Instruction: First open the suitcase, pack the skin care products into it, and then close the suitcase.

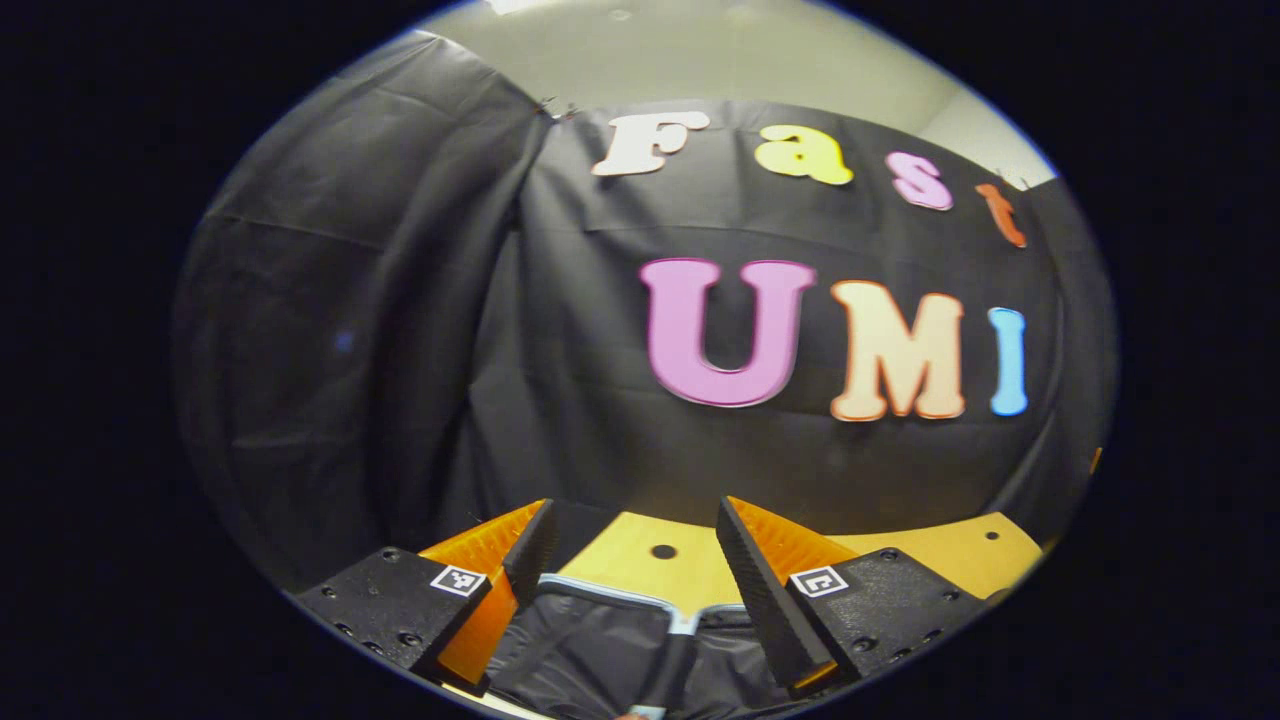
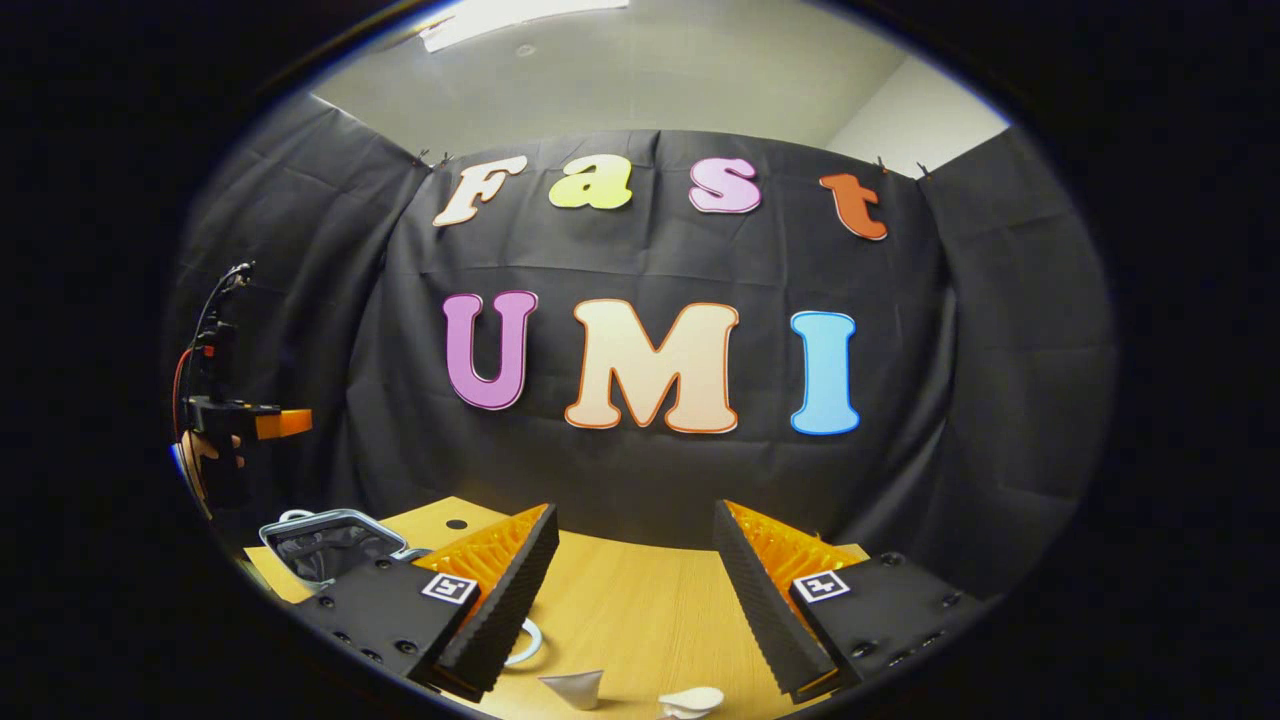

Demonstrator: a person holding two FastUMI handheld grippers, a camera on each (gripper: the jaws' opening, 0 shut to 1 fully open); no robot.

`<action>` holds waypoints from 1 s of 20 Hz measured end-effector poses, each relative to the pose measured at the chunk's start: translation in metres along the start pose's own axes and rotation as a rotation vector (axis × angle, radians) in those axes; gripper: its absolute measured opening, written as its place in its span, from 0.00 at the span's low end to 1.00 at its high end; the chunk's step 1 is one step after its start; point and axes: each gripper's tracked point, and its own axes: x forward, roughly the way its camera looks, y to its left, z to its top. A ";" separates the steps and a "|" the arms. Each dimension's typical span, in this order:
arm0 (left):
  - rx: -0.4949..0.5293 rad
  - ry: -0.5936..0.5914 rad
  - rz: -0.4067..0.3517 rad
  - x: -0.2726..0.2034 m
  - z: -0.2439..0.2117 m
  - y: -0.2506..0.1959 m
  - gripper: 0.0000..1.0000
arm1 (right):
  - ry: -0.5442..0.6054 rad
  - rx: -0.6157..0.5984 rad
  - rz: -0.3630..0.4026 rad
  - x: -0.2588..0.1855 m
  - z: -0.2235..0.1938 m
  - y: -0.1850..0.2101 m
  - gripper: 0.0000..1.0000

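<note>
Left gripper view: the left gripper (image 1: 640, 560) is seen with its fingers spread wide apart, nothing pinched between them. Below and between the fingers an open suitcase (image 1: 600, 650) is seen, dark lining inside, a pale metal rim along its far edge. A dark strap or divider runs down the middle of the lining. The suitcase lies on a wooden table (image 1: 650, 570), whose far edge meets the black cloth wall (image 1: 400, 350). A small dark hole is noted in the tabletop just beyond the suitcase rim.

Right gripper view: at the far left, the other gripper is seen held up in a hand (image 2: 200, 455), well above the table; whether its fingers are spread cannot be told from here. Below it, at the near left of the table (image 2: 640, 600), the suitcase (image 2: 325, 545) is seen open, rim pale, lining dark. The right gripper (image 2: 635, 585) is held with its fingers spread wide, nothing gripped. Just right of its left finger a white ring-shaped item (image 2: 525, 640) lies on the wood, partly hidden. Nearer, between the fingers, a small white cone-shaped item (image 2: 575, 688) and a small white rounded item (image 2: 692, 700) lie on the table, apart from each other and well apart from the suitcase.
</note>
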 end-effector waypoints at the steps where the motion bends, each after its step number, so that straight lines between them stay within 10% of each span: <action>1: -0.009 0.015 -0.046 -0.006 -0.006 -0.029 0.96 | 0.005 0.005 0.006 -0.005 -0.004 -0.006 0.99; 10: -0.034 0.218 -0.396 -0.074 -0.100 -0.242 0.94 | 0.032 0.011 0.008 -0.044 -0.021 -0.059 0.98; 20: -0.016 0.432 -0.571 -0.112 -0.203 -0.339 0.95 | 0.079 -0.040 -0.038 -0.077 -0.034 -0.103 0.98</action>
